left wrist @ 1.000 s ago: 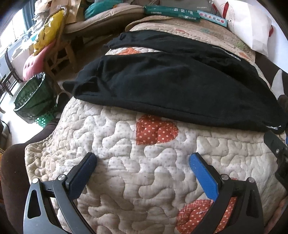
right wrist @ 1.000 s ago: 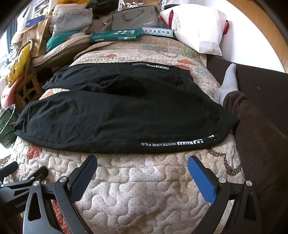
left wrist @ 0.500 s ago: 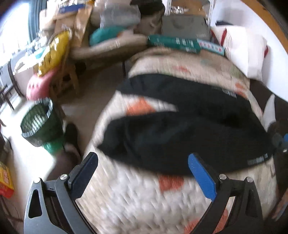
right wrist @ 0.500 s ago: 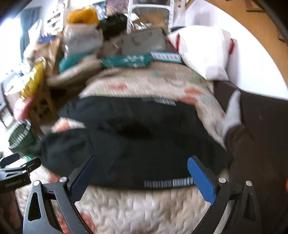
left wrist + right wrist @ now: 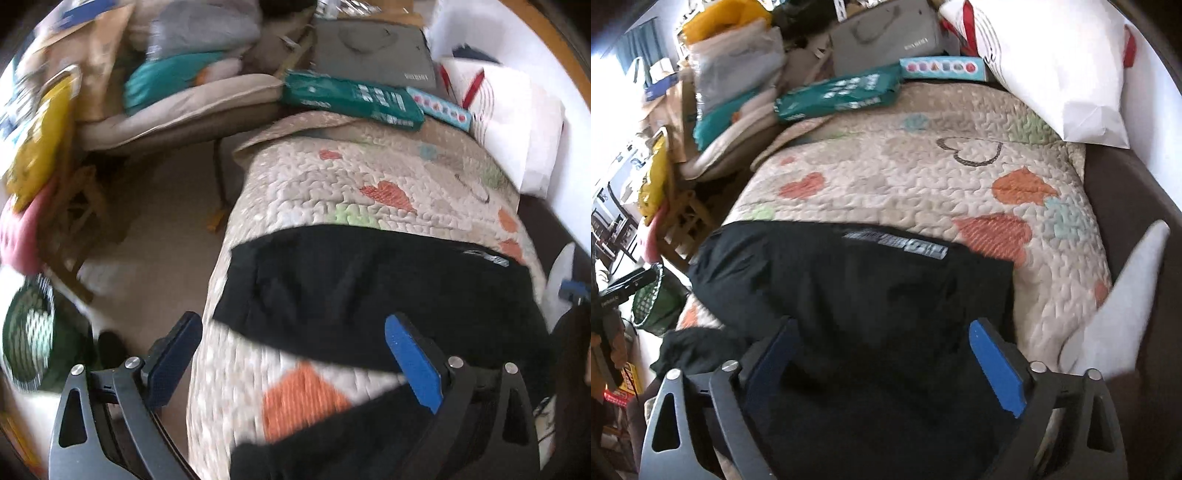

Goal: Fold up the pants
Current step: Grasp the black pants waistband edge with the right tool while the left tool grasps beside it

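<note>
Two tools hang over the black pants [image 5: 857, 295], which lie spread across a heart-patterned quilt [image 5: 923, 173]. The left tool [image 5: 295, 354] has its jaws released wide, empty above the cloth's edge; the right tool [image 5: 882, 354] likewise gapes, gripping nothing. A green basket [image 5: 26, 339] stands on the floor beside.
</note>
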A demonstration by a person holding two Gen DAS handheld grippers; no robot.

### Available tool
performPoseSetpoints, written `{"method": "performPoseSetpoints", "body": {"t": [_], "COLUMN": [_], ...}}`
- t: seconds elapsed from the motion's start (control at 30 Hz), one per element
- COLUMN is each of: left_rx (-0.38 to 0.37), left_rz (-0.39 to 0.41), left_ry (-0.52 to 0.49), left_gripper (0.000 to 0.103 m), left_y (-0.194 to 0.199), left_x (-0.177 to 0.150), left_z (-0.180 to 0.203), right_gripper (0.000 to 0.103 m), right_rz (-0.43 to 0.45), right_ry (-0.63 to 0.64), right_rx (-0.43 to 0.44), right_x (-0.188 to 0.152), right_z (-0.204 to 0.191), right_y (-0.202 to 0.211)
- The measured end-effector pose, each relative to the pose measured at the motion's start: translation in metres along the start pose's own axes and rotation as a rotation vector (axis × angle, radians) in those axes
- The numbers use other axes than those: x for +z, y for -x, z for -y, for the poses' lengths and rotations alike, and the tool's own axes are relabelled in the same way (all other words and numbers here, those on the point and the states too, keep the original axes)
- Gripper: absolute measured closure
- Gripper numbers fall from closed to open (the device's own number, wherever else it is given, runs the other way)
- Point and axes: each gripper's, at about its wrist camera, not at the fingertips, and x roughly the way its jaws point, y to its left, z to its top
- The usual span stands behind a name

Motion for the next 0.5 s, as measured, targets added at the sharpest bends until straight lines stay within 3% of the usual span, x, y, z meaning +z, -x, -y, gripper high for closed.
{"method": "performPoseSetpoints", "body": {"t": [0.1,0.3,0.5], "left_rx": [-0.009,-0.046,-0.08], "left_rz": [-0.019,-0.077,-0.142], "left_ry": [-0.058,-0.023,-0.048], "left_gripper": [0.006,0.006,0.006], "left_y": [-0.035,-0.101,-0.148], "left_x": [0.025,0.063,0.074], "left_z": [0.005,-0.002,-0.002], "right_gripper": [0.023,0.023,0.023], "right_rz": [-0.033,-0.08,-0.143], "right_ry": [0.006,0.014,0.018], "right_rx": [0.012,0.055,0.128], "right_x": [0.023,0.061,0.077], "right_z": [0.015,0.025,0.02], "right_y": [-0.027,-0.084,-0.137]}}
